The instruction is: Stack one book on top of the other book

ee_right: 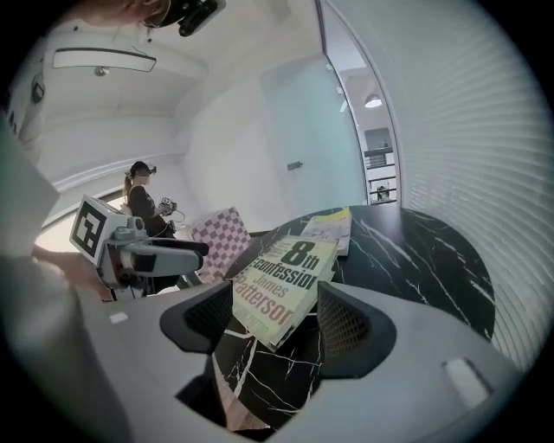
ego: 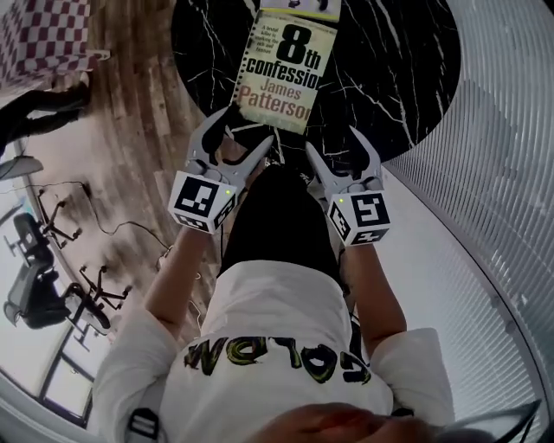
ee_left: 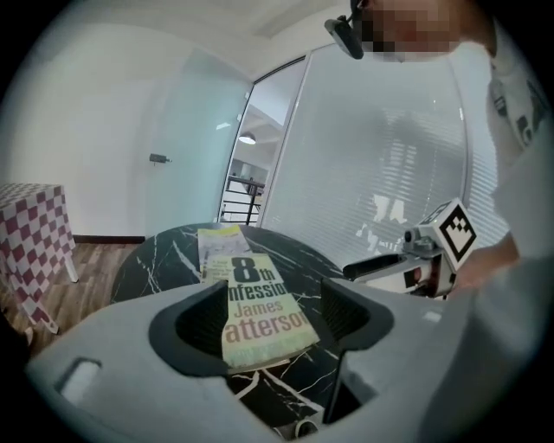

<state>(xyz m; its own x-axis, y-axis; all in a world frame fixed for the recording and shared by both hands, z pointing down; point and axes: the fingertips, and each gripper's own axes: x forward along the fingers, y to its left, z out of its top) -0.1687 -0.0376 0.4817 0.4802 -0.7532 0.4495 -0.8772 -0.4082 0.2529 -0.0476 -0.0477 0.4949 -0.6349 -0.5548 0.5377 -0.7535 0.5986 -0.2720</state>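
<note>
Jaws of the left gripper [ego: 243, 136] stand wide apart and hold nothing, and the jaws of the right gripper [ego: 333, 140] are likewise parted and empty, both raised short of the near edge of a round black marble bench [ego: 407, 78]. Ahead of them a paperback [ego: 279, 71] lies face up on the bench, its far end overlapping a second, yellowish book [ego: 299, 7].

The cover reads "8th confession" over "James Patterson". The head view shows the title almost whole; in the left gripper view, that gripper's own jaw cuts off the first letters. The second book's print is too small to read.

Only the right gripper view shows the paperback's far end propped higher than its near end, along with another person [ee_right: 141, 202] standing in the background beside a red-and-white checked cloth [ee_right: 222, 232]. Only the head view takes in the wooden floor [ego: 147, 95] next to the bench.
</note>
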